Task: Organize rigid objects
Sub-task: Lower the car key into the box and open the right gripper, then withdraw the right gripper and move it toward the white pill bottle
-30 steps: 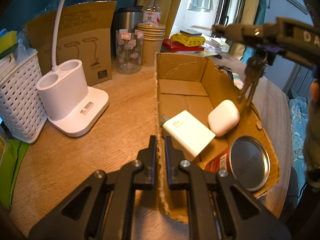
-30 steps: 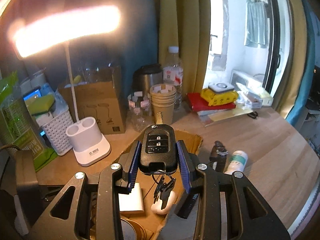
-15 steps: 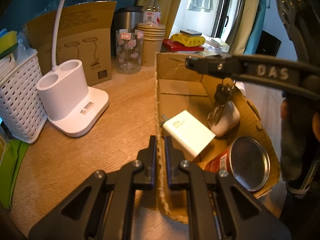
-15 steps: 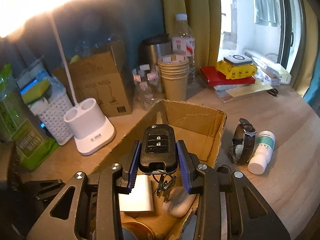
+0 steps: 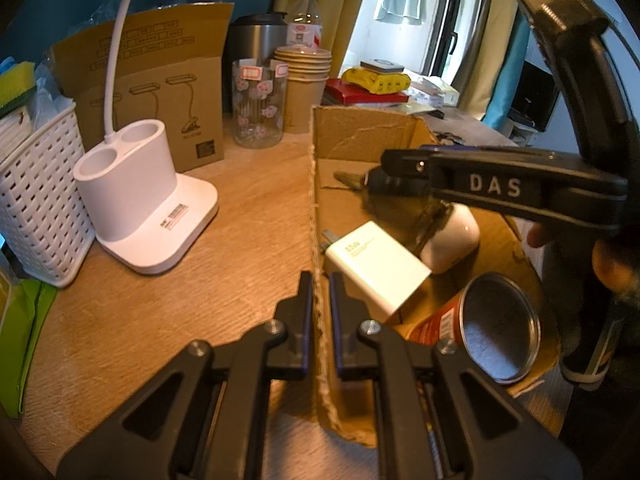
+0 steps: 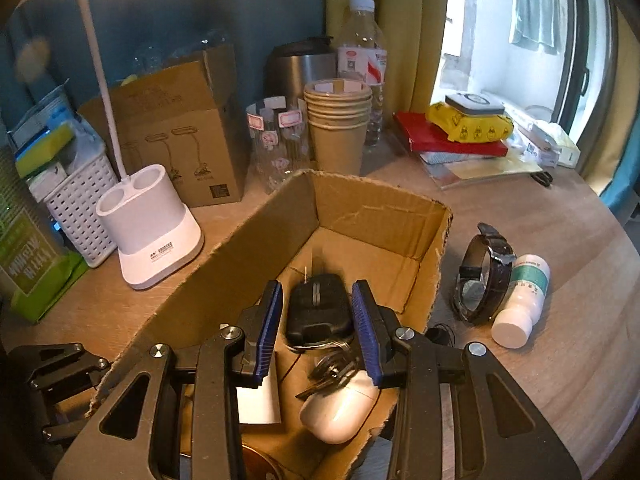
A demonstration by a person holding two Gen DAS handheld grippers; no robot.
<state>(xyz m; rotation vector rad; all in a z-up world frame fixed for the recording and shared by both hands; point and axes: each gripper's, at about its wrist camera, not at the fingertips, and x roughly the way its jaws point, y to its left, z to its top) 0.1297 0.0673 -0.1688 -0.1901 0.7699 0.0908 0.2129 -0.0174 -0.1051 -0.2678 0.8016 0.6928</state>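
An open cardboard box (image 6: 372, 216) (image 5: 360, 136) lies on the wooden table. My left gripper (image 5: 320, 312) is shut on the box's near wall. My right gripper (image 6: 318, 312) is open over the box; the black car key fob (image 6: 318, 308) with its key bunch (image 6: 328, 372) is blurred between the pads, clear of them, over the box floor. In the box lie a white charger (image 5: 380, 268), a white earbud case (image 6: 340, 408) (image 5: 452, 240) and a red tin can (image 5: 480, 328). A black wristwatch (image 6: 484, 272) and a white pill bottle (image 6: 520, 300) lie right of the box.
A white lamp base (image 6: 148, 224) and a white basket (image 6: 76, 208) stand left of the box. Behind it are a brown carton (image 6: 176, 132), a glass jar (image 6: 276, 140), stacked paper cups (image 6: 338, 120), a water bottle (image 6: 362, 60) and books (image 6: 452, 136).
My right gripper came down and forward over the box, then opened; the key fob left the pads and dropped lower. My left gripper has kept its hold on the box wall.
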